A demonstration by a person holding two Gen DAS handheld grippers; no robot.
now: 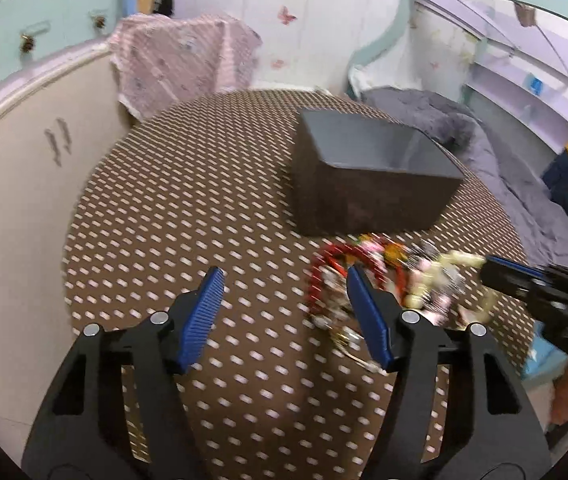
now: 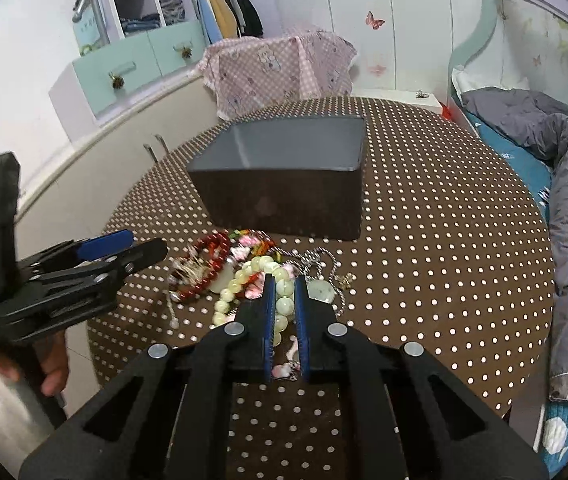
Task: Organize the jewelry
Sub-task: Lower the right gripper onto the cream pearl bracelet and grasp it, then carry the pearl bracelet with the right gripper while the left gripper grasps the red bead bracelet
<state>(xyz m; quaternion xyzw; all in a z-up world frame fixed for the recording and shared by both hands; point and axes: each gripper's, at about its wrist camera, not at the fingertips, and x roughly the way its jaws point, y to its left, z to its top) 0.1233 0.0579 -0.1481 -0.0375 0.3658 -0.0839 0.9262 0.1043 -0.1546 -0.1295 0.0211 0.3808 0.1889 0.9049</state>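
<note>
Bedroom table (image 2: 444, 208) in dotted brown cloth; right gripper (image 2: 284, 284) fingers clamp pale beads (image 2: 284, 304), left gripper (image 1: 284, 280) fingers apart

One dark box (image 2: 284, 184), one heap of jewelry (image 2: 243, 276), two grippers (image 1: 284, 300) (image 2: 285, 312)

Home bedroom: bed (image 2: 564, 184) with duvet, wardrobe (image 2: 219, 0) (butterfly wall stickers).

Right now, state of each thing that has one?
right gripper: shut on the pale green bead bracelet
left gripper: open, nothing between its pads, over the table
grey box: lidless, upright, nothing visible inside
red bead bracelet: loose in the pile on the table
silver chain: loose on the table
</note>
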